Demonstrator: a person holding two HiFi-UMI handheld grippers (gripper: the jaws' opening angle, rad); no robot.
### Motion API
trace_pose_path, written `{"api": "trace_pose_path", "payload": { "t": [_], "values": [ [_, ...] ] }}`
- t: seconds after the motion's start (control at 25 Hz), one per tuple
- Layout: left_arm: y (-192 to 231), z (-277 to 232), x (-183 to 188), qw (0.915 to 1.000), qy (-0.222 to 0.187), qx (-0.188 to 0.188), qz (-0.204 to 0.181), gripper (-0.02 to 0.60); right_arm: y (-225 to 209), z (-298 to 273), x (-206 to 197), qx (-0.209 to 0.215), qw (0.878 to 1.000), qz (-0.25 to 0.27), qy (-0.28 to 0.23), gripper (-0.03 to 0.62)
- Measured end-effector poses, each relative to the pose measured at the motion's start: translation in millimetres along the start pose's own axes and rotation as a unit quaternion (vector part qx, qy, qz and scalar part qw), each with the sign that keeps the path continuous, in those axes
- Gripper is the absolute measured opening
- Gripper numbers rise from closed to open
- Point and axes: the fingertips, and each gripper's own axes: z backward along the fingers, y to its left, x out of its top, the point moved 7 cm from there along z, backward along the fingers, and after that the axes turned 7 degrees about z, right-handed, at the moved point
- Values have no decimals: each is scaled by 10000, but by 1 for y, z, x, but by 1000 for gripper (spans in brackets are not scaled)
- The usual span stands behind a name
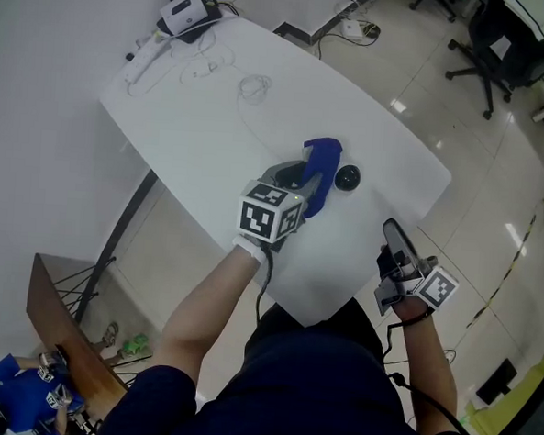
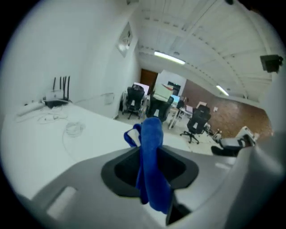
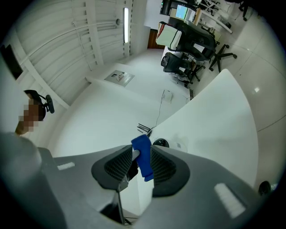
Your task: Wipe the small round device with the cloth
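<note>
L hand-held gripper (image 1: 299, 183): over mid surface (image 1: 213, 135), arm coming in from 6 o'clock. Jaws pinching blue cloth (image 1: 322, 172). In L gripper view the cloth stands up as a folded strip betw. the jaws, top end past the tips, bottom end hanging twd the camera.

Device (image 1: 347, 178): small, round, black, sitting on the surface at 3 o'clock of the cloth, just beside it. Contact w/ cloth: cannot tell.

R hand-held gripper (image 1: 392, 236): at 5 o'clock of the device, well apart from it, by the surface's right edge. Jaws spread, nothing betw. them. R gripper view looks thru the gap at the cloth and device far off on the surface.

Other items:
- Router (image 1: 185, 14) w/ antennas at the far corner of the surface, 11 o'clock of the cloth.
- Thin cable loop (image 1: 254, 87) lying betw. router and cloth, apart from both.
- Office chairs (image 1: 489, 46) on the floor at 1 o'clock, well off the surface.
</note>
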Motion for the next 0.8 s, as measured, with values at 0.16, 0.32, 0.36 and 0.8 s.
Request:
{"api": "trace_pose_path", "payload": {
  "t": [0.16, 0.32, 0.36, 0.8],
  "values": [
    [29, -30, -13, 9952, 969, 129, -71, 117, -6, 3, -2, -100, 9999, -51, -70, 127],
    [27, -42, -26, 9917, 1276, -99, 94, 117, -17, 12, -7, -277, 9994, -182, -131, 124],
    [26, -42, -29, 9912, 1311, -90, 168, 117, -19, 15, -8, -303, 9992, -218, -154, 124],
    [1, -11, -72, 9683, 1972, -665, 1380, 115, -10, 20, -11, -275, 9989, -235, -284, 121]
  ]
}}
